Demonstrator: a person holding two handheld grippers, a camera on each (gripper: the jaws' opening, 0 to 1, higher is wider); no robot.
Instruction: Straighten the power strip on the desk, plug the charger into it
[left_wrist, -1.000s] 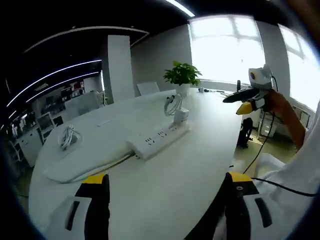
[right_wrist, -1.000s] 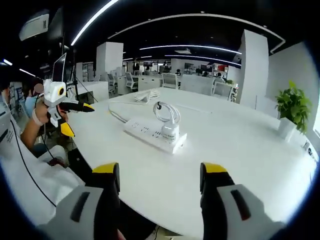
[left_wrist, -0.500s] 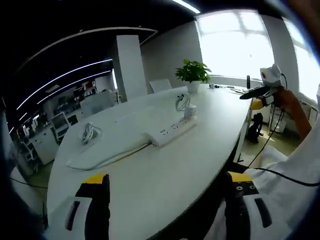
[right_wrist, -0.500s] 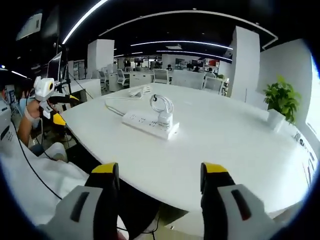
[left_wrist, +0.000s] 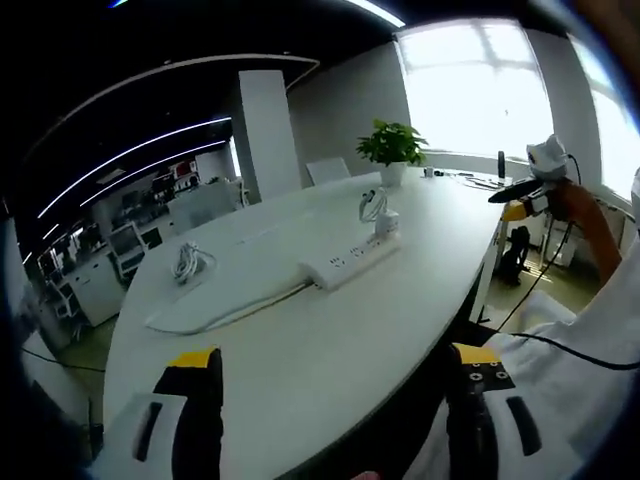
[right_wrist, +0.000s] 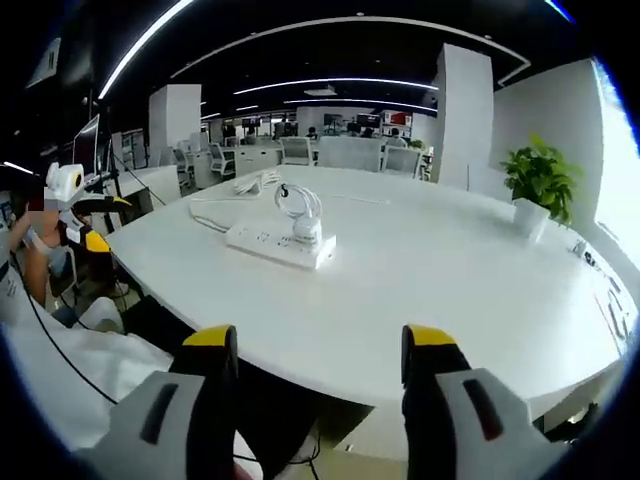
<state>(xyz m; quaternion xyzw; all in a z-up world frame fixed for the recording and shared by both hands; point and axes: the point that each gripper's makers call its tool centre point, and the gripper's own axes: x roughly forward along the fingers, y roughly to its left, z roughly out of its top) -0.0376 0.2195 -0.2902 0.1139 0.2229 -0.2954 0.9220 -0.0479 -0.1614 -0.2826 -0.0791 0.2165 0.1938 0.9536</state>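
Observation:
A white power strip (left_wrist: 349, 262) lies on the white desk (left_wrist: 300, 340), its cord running left toward a coiled bundle (left_wrist: 187, 264). A white charger (left_wrist: 384, 219) with a looped cable stands on the strip's far end. In the right gripper view the power strip (right_wrist: 277, 244) carries the charger (right_wrist: 305, 231) at its right end. My left gripper (left_wrist: 330, 385) is open, well back from the desk edge. My right gripper (right_wrist: 318, 350) is open too, empty and short of the desk. The right gripper (left_wrist: 528, 190) shows far right in the left gripper view; the left gripper (right_wrist: 85, 205) shows far left in the right gripper view.
A potted plant (left_wrist: 390, 150) stands at the desk's far end by the bright window, also plant (right_wrist: 538, 185) in the right gripper view. Office chairs (right_wrist: 300, 152) and desks fill the background. A person's white sleeve (left_wrist: 580, 370) is at lower right.
Both cameras have pulled back from the desk, so the power strip and charger look smaller and farther. The strip and charger themselves have not moved.

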